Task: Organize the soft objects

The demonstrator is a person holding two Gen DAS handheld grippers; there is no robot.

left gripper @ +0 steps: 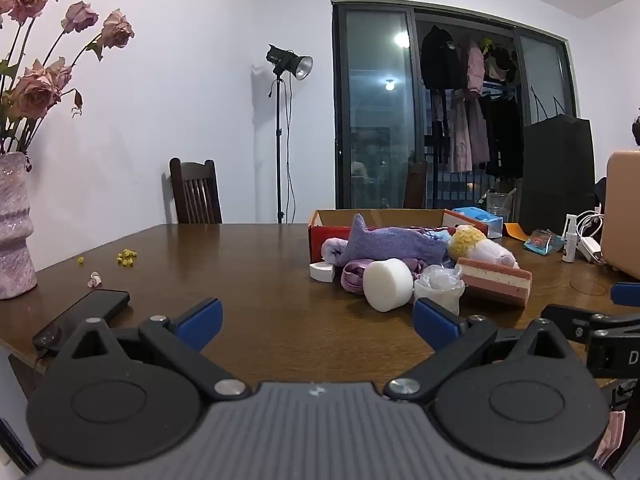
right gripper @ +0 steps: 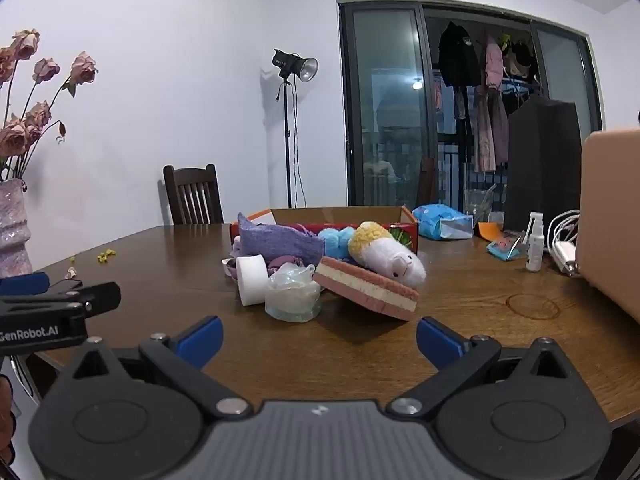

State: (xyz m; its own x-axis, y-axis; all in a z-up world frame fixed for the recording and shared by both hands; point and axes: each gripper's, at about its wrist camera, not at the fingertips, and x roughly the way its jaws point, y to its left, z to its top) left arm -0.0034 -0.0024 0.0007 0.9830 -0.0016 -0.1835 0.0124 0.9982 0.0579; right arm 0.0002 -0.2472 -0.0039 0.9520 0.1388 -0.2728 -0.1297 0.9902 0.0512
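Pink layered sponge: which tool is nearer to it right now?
Right. The right tool faces the pink layered sponge almost head-on; the left tool sits off to its left, facing the white foam cylinder.

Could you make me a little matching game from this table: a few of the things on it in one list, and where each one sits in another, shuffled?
Things
1. White foam cylinder
2. Pink-and-cream layered sponge
3. Black phone
4. White spray bottle

Places
A. Lying flat at the table's left edge, beside the pale vase
B. At the pile's left front
C. Upright at far right, beside white cables
D. Tilted at the pile's right front

Pairs: 1-B, 2-D, 3-A, 4-C
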